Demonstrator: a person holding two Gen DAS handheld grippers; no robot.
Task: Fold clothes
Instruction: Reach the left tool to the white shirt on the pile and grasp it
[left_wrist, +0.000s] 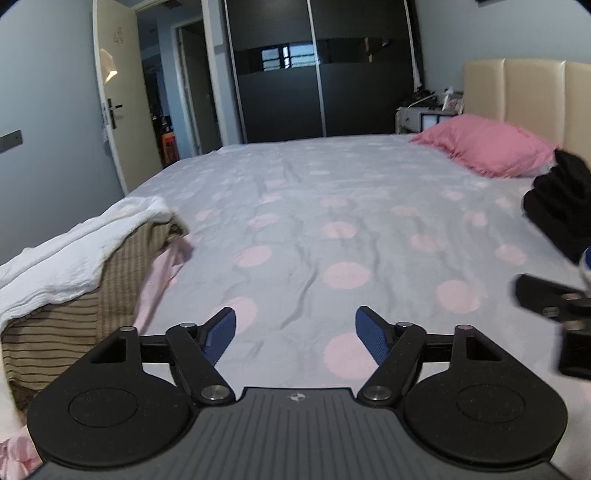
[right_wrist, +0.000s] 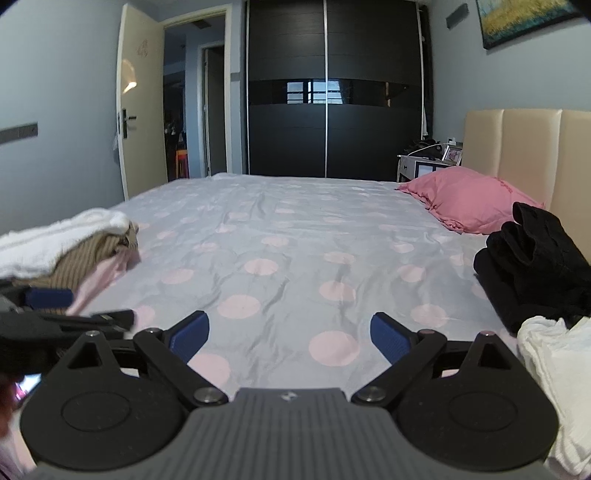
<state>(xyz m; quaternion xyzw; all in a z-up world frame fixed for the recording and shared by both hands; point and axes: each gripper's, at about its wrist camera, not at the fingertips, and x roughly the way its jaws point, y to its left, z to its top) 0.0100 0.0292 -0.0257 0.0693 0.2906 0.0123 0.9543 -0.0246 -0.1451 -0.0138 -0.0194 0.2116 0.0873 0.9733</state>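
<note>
The left tool hangs over the near part of the bed with its blue-padded fingers spread and nothing between them. The right tool is beside it, its fingers spread wide as well and holding nothing.

The clothes lie in two groups on the bed. At the near left sits a folded stack: a white garment on top, a brown striped one under it, and a pale pink piece at the bottom. At the right, a crumpled black garment lies near the headboard, and a rumpled white cloth rests just nearer than it, at the right tool's side.

The bed wears a grey sheet with pink dots. A pink pillow leans at the far right; it carries some darker pink lettering, too small to read. Beyond the bed stand a dark sliding wardrobe, an open cream door at the far left, and a cluttered nightstand. A framed picture hangs on the right wall. A small round emblem marks each tool's grey body.
</note>
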